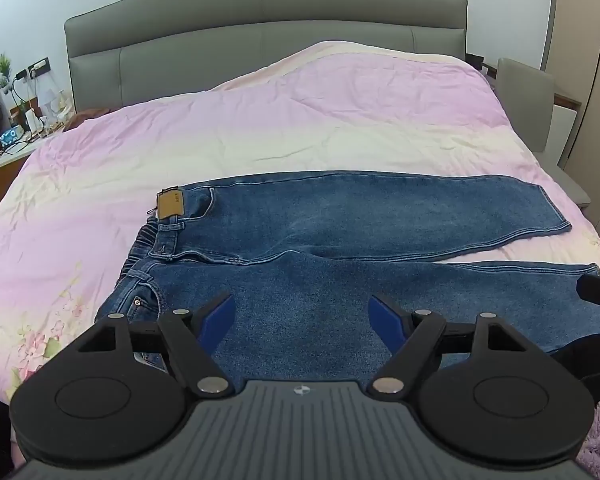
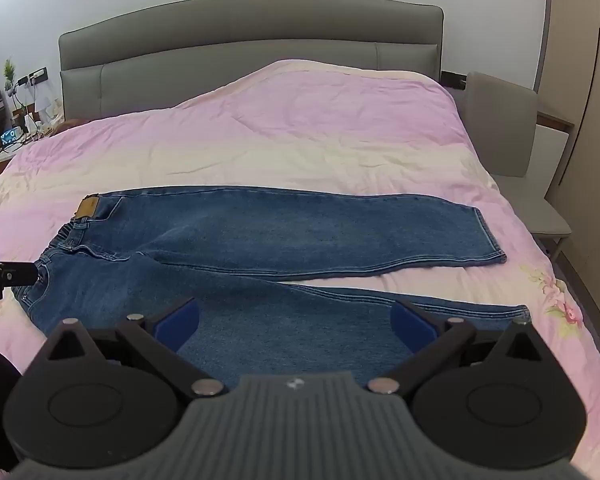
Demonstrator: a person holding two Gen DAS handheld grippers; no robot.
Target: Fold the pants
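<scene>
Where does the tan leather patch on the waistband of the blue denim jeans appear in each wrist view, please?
Left wrist view: the tan leather patch sits left of centre, at the far corner of the waistband of the blue denim jeans.
Right wrist view: the patch lies far left, at mid-height, on the same far corner.
Shared landmark: the grey padded headboard behind the pink quilt.

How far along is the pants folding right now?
Done: the jeans lie spread flat on the bedspread, legs apart. In hand: nothing; the left tool and right tool are both open above the near leg. Left: every fold.
</scene>
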